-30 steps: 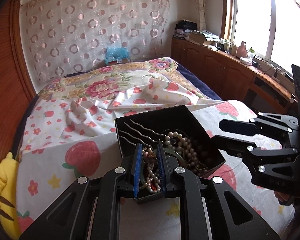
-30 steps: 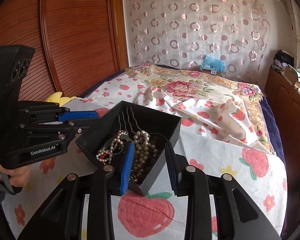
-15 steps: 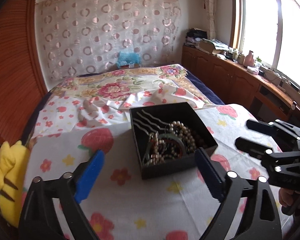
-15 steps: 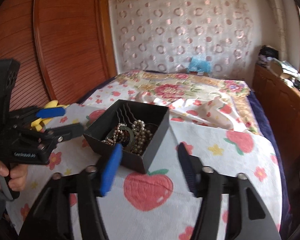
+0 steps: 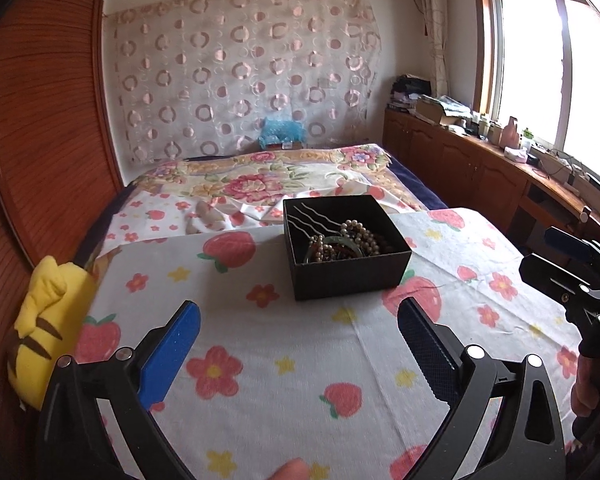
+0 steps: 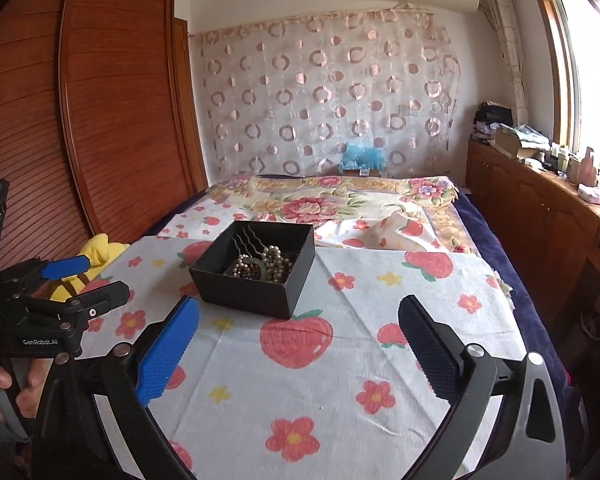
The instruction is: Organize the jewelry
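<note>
Black box point(image 5: 346, 246) sits open-topped on the strawberry-print cloth point(image 5: 284, 344) spread over the bed point(image 5: 260, 184), roughly mid-cloth, near its far edge. Inside: a heap of pearl strands point(image 5: 354, 236) tangled with a green bangle point(image 5: 332, 242); wavy metal hairpins point(image 5: 312, 218) lean against the back-left inner wall. Contents lie below the rim.

Left claw point(image 5: 298, 340): spread wide, nothing between the fingers. Blue-padded finger point(image 5: 168, 354) on one side, dark-padded one on the other. It hangs low over the cloth, level, aimed forward at the box and well short of it; the near wall of the box lies between the two finger lines. A fingertip of the holding hand shows at the bottom edge of the left view.

Right claw point(image 6: 298, 340): likewise spread wide, gripping nothing. Also held low and level over the cloth, pointed at the box from its right-front corner side, apart from it. In the left view it point(image 5: 560, 256) shows at the right edge, off the cloth's right side.

In the right view, the left claw point(image 6: 78, 280) appears at the left edge, fingers parted, with the person's hand point(image 6: 4, 384) wrapped round the grey handle below it.

Yellow plush toy point(image 5: 48, 320) at the left edge of the bed, against the wooden wardrobe point(image 6: 100, 120). Patterned curtain point(image 5: 240, 80) covers the far wall.
</note>
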The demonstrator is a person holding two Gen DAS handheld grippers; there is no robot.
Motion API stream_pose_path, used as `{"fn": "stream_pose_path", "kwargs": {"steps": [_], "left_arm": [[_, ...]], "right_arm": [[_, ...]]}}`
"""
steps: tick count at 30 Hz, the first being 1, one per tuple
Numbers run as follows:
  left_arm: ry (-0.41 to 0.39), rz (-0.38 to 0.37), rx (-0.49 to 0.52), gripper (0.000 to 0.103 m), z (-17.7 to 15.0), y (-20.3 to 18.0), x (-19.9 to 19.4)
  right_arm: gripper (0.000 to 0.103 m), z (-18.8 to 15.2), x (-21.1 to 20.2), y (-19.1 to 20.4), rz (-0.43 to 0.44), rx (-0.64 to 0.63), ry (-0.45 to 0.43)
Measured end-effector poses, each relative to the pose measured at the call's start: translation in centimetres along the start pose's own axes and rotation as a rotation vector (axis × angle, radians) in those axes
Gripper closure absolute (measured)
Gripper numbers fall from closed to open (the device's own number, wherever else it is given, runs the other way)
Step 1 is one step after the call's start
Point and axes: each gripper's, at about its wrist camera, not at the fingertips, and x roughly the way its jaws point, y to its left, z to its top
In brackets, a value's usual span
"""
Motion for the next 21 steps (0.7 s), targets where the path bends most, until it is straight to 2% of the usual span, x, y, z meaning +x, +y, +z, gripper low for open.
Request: {"fn": "stream_pose_path", "kwargs": {"steps": [21], "left_arm": [[-0.021,0.011,-0.021,0.008,-1.4,0.0,-1.3]], "right_arm": [[0.003,-1.3,-0.8,0.3,-0.022,0.020,-0.006]]}}
